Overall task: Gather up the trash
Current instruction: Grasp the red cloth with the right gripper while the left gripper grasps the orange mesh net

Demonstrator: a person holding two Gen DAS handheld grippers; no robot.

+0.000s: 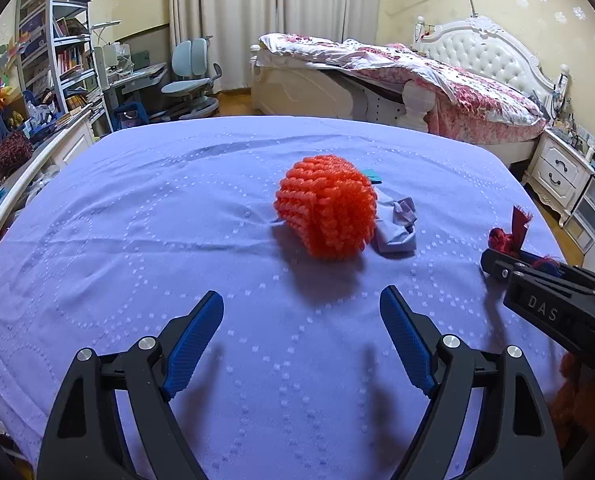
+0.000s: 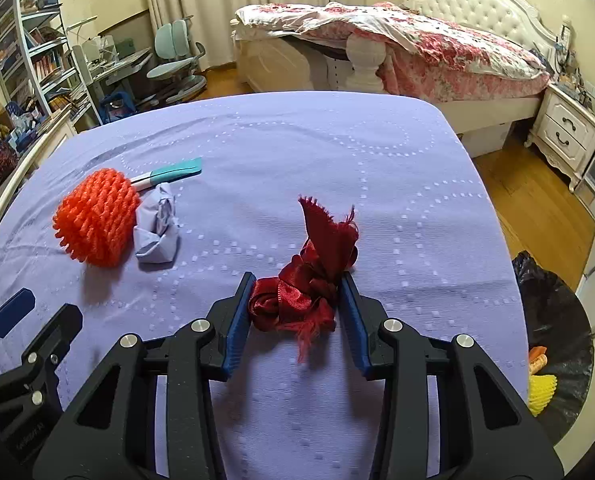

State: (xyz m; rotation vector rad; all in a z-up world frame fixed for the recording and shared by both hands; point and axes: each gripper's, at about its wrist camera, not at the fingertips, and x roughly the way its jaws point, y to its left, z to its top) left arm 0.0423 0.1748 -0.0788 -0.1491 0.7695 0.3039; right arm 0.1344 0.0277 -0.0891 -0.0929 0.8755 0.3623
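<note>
While our right gripper clamps the red ribbon right of the orange foam net (left gripper gaping, empty), we judge bagging comes next.

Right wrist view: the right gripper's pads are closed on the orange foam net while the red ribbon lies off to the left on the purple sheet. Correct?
Not quite: the two are swapped. In the right wrist view the right gripper is closed on the red ribbon, and the orange foam net lies off to the left on the purple sheet.
</note>
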